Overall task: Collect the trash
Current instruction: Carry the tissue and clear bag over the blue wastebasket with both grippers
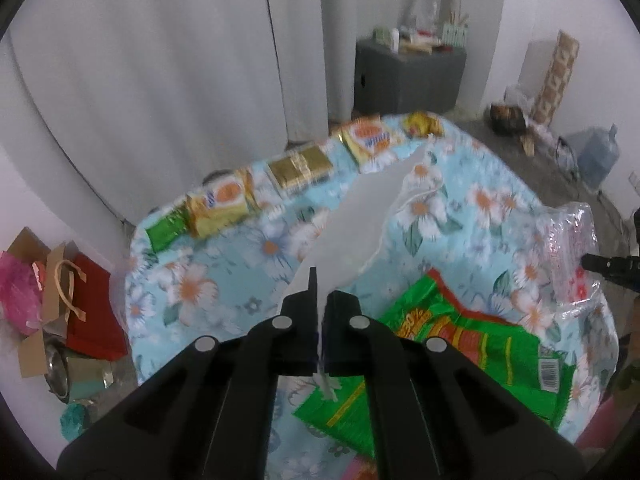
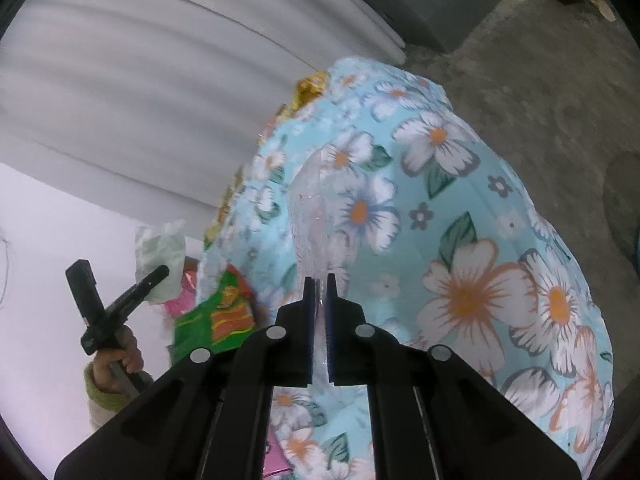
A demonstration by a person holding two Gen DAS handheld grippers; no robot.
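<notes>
Left wrist view: the left gripper has its jaws clamped on a thin white plastic sheet — probably one side of a bag's mouth — which rises stiffly toward 12 o'clock. Beneath it lies the table under a glossy blue floral cloth. A crinkly green snack wrapper lies at 4 o'clock, close to the jaws. Along the far edge, from 10 to 12 o'clock, sits a row of foil packets: a small green wrapper, an orange-and-gold packet, a gold packet and another orange packet. So most of the trash looks uncollected

Right wrist view: the right gripper has its jaws pinched on a clear, wrinkled plastic film that stretches toward 12 o'clock over the cloth. At 9 o'clock the other gripper holds its white plastic, with the green wrapper just beside it — the bag seems held open, the gathering barely begun
</notes>
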